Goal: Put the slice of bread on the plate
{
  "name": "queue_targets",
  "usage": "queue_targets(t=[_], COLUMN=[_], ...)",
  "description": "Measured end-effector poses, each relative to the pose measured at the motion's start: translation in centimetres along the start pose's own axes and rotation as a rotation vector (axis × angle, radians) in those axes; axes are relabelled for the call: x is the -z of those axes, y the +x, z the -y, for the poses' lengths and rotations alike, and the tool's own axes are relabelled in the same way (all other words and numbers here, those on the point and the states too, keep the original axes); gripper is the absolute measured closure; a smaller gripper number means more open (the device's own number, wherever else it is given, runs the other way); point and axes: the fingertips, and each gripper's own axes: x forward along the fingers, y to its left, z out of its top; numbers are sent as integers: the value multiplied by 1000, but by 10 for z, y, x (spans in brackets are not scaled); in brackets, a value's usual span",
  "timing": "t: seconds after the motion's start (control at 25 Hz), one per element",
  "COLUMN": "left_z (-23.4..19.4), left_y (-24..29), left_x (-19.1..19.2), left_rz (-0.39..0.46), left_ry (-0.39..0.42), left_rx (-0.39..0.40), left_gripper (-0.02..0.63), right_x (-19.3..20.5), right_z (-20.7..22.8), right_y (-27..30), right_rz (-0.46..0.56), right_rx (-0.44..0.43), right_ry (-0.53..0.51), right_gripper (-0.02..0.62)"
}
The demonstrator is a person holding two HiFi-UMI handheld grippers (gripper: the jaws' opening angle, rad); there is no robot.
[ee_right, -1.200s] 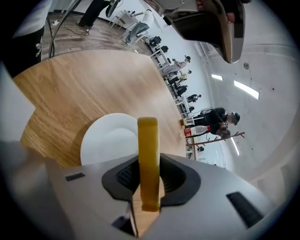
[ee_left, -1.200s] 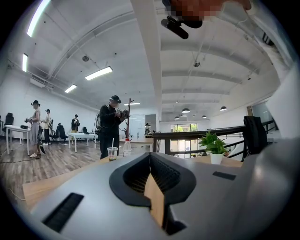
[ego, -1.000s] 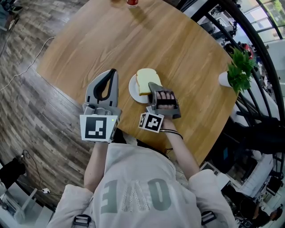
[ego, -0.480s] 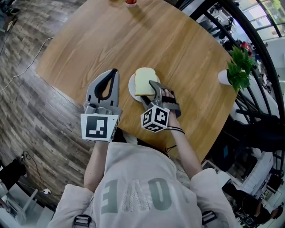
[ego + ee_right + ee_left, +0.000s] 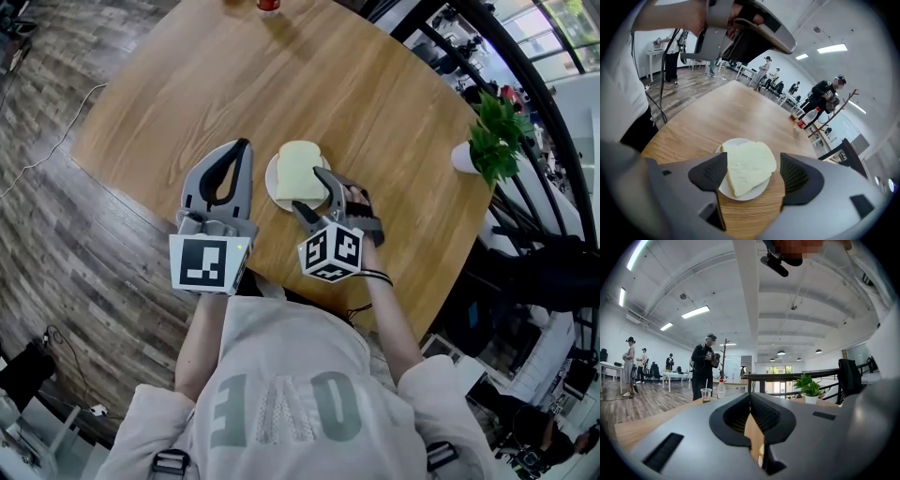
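The pale slice of bread [image 5: 298, 171] lies flat on the small white plate [image 5: 272, 186] on the round wooden table [image 5: 375, 103]. My right gripper [image 5: 310, 192] sits just at the plate's near edge. It tilts down, and its jaws are opening wide and touch nothing. In the right gripper view the bread [image 5: 749, 166] and plate [image 5: 725, 190] show between the dark pads [image 5: 710, 171], clear of both. My left gripper [image 5: 242, 150] hovers left of the plate, held level, shut and empty. Its closed tips [image 5: 751, 404] show in the left gripper view.
A potted plant [image 5: 492, 141] in a white pot stands at the table's right edge. A red-capped bottle [image 5: 269, 5] stands at the far edge beside a cup [image 5: 706, 394]. A dark railing runs past the table on the right. People stand far off in the room.
The right gripper's jaws opened and let go of the bread, which settled from a tilt to flat on the plate. The gripper rolled and drew back slightly. The left gripper stayed still.
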Motion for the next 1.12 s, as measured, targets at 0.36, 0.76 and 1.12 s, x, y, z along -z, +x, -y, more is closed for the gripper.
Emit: queue_targets(t=[0.36, 0.76, 1.12], left_z=[14, 28, 29], left_y=[-2, -7, -11], left_x=[-24, -70, -90], left_rz=[50, 159, 212], left_ry=[29, 102, 107], left_rx=[39, 48, 52], left_gripper=[597, 597, 597], right_x=[-45, -67, -84], right_z=[114, 140, 132], right_y=[-72, -149, -176], right_rz=[363, 592, 608], right_rx=[329, 559, 608], right_ry=[635, 724, 674], right_gripper=[271, 578, 578])
